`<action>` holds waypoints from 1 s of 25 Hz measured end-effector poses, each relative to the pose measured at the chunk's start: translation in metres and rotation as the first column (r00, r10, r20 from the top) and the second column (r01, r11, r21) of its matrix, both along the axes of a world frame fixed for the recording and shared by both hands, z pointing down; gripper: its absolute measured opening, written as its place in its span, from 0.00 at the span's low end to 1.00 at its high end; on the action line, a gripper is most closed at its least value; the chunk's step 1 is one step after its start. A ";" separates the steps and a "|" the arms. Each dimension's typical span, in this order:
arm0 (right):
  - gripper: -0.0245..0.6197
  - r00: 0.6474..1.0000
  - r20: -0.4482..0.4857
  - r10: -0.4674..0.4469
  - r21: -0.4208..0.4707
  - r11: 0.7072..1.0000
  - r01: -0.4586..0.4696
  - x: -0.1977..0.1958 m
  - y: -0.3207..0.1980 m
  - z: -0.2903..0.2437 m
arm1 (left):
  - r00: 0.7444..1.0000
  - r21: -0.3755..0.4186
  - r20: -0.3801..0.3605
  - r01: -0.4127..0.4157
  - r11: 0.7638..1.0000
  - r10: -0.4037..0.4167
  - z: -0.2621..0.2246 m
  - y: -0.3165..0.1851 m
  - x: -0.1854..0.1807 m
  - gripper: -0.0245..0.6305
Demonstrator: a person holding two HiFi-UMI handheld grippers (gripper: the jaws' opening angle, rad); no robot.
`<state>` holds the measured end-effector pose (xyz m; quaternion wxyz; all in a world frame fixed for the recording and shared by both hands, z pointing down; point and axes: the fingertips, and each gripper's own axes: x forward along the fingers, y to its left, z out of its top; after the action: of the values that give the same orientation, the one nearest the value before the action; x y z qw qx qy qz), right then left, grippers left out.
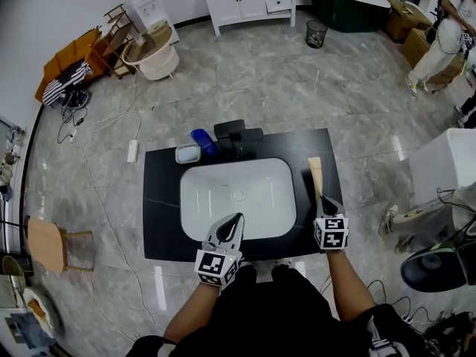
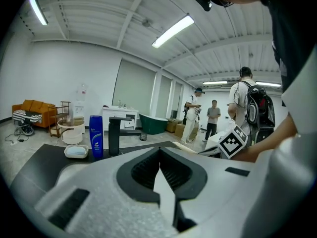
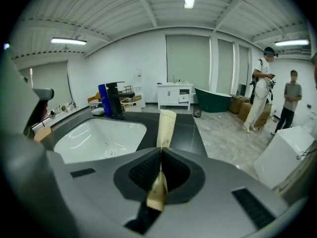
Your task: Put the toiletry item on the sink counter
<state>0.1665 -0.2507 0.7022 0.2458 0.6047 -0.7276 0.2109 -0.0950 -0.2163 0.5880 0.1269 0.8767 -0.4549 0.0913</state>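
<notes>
right claw [image 1: 323, 199] [image 3: 161, 151]: jaws pressed together on the near end of a flat beige packet [image 1: 316, 171] [image 3: 166, 127]; the claw points forward and down over the right side of the counter [image 1: 160, 199] [image 3: 190, 133].
packet: sticks straight out ahead of the right claw, over the dark strip between the white basin [image 1: 199, 199] [image 3: 99, 138] and the counter's right edge; its long side runs from the front edge toward the back edge; whether its far end touches the counter cannot be told.
left claw [image 1: 238, 219] [image 2: 159, 155]: jaw tips meet and hold nothing; it sits at the counter's front edge, its tips over the basin's front rim, well apart from the packet.
counter: black, with the basin sunk in its middle.
faucet [image 1: 236, 136] [image 2: 114, 135] [image 3: 116, 100]: black, upright at the middle of the back edge, behind the basin.
bottle [image 1: 202, 141] [image 2: 96, 137] [image 3: 104, 99]: blue, just beside the faucet on its left, near the back edge.
soap dish [image 1: 187, 153] [image 2: 76, 151] [image 3: 97, 111]: pale, just left of the bottle, toward the back left corner of the basin.
room: grey marble floor; a white cabinet [image 1: 249, 0] and a dark green tub [image 1: 346, 6] stand along the far wall; a wooden stool [image 1: 44, 244] stands left of the counter.
people: a person with a backpack [image 1: 439, 36] [image 3: 261, 90] stands far off to the right.
</notes>
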 end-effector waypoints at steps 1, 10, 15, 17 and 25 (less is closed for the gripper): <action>0.05 1.000 -0.004 0.004 -0.014 1.000 -0.004 -0.001 -0.001 0.007 | 1.000 -0.002 0.005 0.002 1.000 -0.002 0.002 0.001 -0.002 0.06; 0.05 0.996 -0.089 0.025 -0.091 0.995 -0.033 0.003 -0.007 0.043 | 0.998 -0.036 0.002 0.064 0.997 -0.064 0.009 0.005 -0.020 0.06; 0.09 0.991 -0.136 0.017 -0.132 0.991 -0.035 0.002 -0.011 0.057 | 0.996 -0.017 -0.025 0.080 0.997 -0.080 0.002 -0.002 -0.024 0.06; 0.11 0.992 -0.126 0.018 -0.141 0.989 -0.036 0.002 -0.010 0.058 | 0.996 -0.011 -0.035 0.080 0.997 -0.080 -0.002 -0.003 -0.023 0.06; 0.20 0.999 -0.039 -0.010 -0.142 0.990 0.004 -0.006 -0.009 0.059 | 0.996 -0.023 -0.073 0.045 0.999 -0.046 -0.003 0.000 -0.015 0.06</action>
<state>0.1601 -0.2592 0.7614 0.3035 0.5873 -0.7077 0.2493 -0.1097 -0.2167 0.5850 0.1552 0.8675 -0.4687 0.0609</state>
